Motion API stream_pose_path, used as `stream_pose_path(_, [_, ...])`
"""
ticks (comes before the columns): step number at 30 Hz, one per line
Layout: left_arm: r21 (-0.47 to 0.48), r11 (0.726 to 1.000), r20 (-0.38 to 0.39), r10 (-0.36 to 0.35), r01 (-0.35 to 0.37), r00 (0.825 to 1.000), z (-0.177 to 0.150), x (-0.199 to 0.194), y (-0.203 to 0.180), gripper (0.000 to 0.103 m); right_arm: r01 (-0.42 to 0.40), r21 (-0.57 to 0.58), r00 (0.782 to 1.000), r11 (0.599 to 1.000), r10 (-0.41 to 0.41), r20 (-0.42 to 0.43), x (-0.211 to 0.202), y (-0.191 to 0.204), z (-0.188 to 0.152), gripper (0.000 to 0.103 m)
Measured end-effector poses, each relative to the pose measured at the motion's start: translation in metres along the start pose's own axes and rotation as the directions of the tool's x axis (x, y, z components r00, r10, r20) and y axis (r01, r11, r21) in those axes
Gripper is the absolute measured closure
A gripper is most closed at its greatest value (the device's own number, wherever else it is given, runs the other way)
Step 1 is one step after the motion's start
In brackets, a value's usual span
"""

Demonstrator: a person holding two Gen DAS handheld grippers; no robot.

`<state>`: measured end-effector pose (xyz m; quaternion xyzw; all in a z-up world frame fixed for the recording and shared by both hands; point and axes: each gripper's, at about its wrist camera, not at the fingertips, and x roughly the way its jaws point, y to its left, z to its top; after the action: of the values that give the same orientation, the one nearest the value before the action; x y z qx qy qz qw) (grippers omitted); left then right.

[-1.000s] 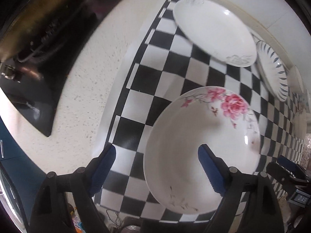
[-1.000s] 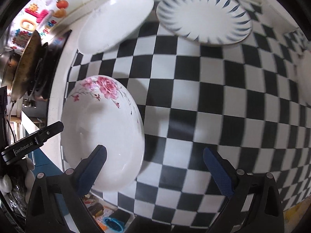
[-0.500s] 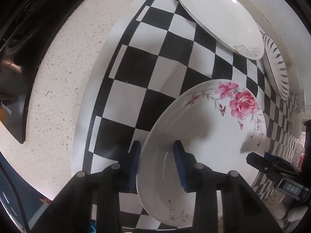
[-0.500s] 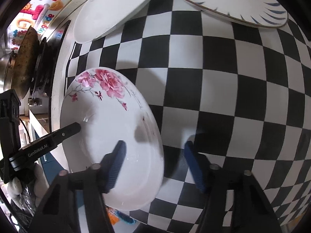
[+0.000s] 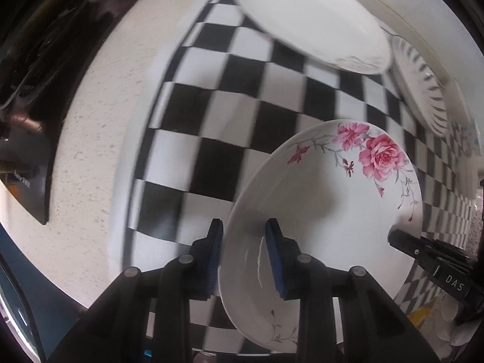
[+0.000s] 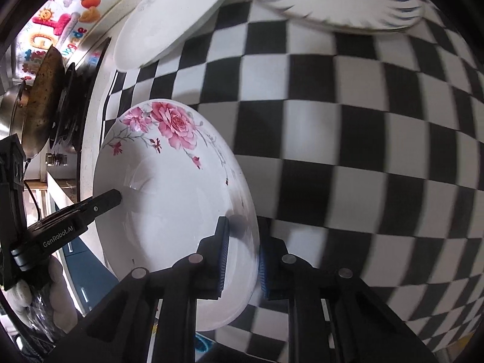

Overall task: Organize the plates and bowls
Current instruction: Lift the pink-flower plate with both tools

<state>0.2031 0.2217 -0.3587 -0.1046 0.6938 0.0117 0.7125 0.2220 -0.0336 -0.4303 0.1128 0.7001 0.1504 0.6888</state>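
Left wrist view: the left gripper (image 5: 243, 258), wide open a second ago, now pinches the rose plate's (image 5: 326, 199) rim above the checkered cloth (image 5: 211, 139); the right gripper (image 6: 242, 257) has likewise clamped the opposite rim.

A checkered black-and-white cloth (image 5: 217, 127) covers most of the pale speckled worktop (image 5: 99, 115). Left of the cloth a black hob (image 5: 33, 69) is set into the worktop; a wok (image 6: 45, 90) stands on it. Behind the hob, the wall carries bright cartoon stickers (image 6: 57, 27). Below the worktop's front edge are blue cabinet fronts (image 6: 81, 275). Lighting is soft and even.
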Motion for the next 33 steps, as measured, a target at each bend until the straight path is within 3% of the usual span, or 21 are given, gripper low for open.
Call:
stream_pose_path(6, [0.084, 0.996, 0.0, -0.04, 0.04, 0.999, 0.0, -0.01, -0.047, 0.077, 0.004, 0.076, 0.999, 0.997, -0.007, 0.04, -0.034, -0.043, -0.012, 0.084])
stream_pose_path(15, [0.178, 0.983, -0.046, -0.038, 0.046, 0.998, -0.01, 0.017, -0.112, 0.077, 0.036, 0.165, 0.998, 0.986, -0.045, 0.051, -0.048, -0.114, -0.018, 0.084])
stream_pose_path(25, [0.145, 0.989, -0.059, 0.016, -0.008, 0.998, -0.009, 0.021, -0.116, 0.077, -0.011, 0.133, 1.0, 0.991, 0.009, 0.016, -0.042, -0.14, -0.004, 0.084])
stream_pose_path(33, [0.124, 0.99, -0.059, 0.071, -0.063, 0.996, -0.012, 0.016, -0.115, 0.077, -0.021, 0.07, 1.0, 0.997, 0.022, -0.009, -0.036, -0.133, 0.001, 0.085])
